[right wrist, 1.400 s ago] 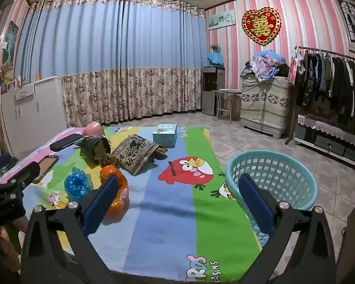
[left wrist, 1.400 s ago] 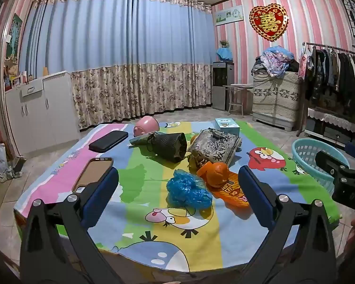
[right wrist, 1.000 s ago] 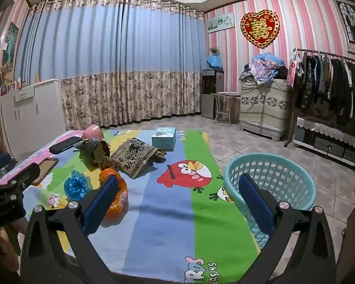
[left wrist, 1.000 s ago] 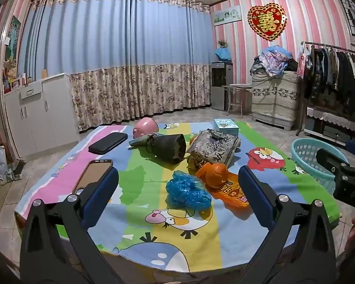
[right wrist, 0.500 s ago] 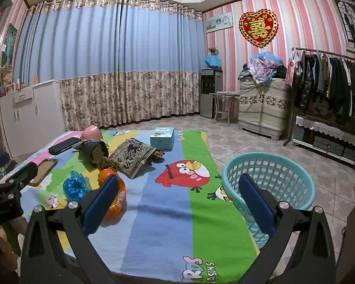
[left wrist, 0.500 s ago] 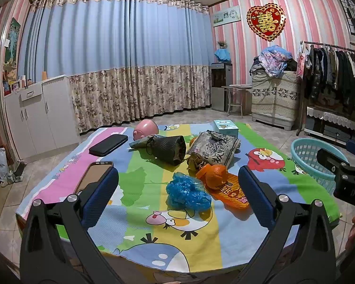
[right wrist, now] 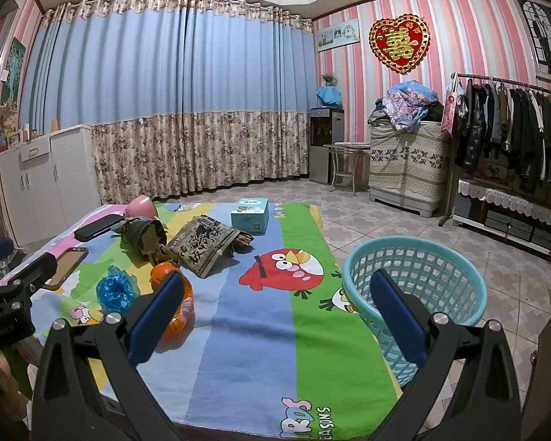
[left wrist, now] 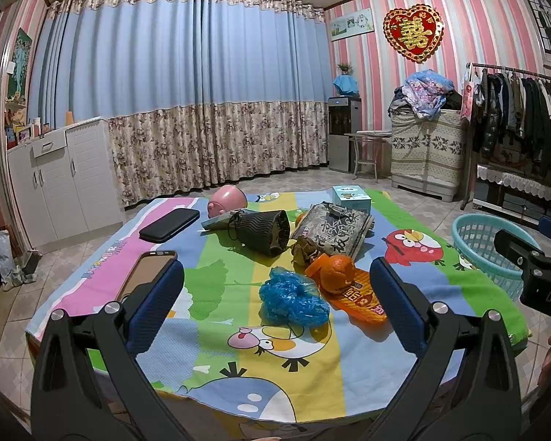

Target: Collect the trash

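A crumpled blue plastic bag (left wrist: 293, 297) lies on the cartoon cloth, also in the right wrist view (right wrist: 116, 289). Beside it lie orange peel (left wrist: 333, 271) on an orange wrapper (left wrist: 356, 299), a dark printed bag (left wrist: 330, 228) and a black cone-shaped wrapper (left wrist: 262, 231). A teal basket (right wrist: 415, 286) stands on the floor at the table's right; it also shows in the left wrist view (left wrist: 485, 248). My left gripper (left wrist: 275, 308) is open and empty, short of the blue bag. My right gripper (right wrist: 277, 312) is open and empty between table and basket.
Two phones (left wrist: 148, 275) (left wrist: 169, 223), a pink bowl (left wrist: 227, 200) and a teal box (left wrist: 350, 198) also lie on the table (left wrist: 356, 367). White cabinets (left wrist: 58, 180) stand left, a clothes rack (right wrist: 510, 128) right. Tiled floor surrounds the table.
Both grippers have risen and drawn back slightly, so the table sits a little lower in view. Both stay open and empty. Nothing on the table has moved.
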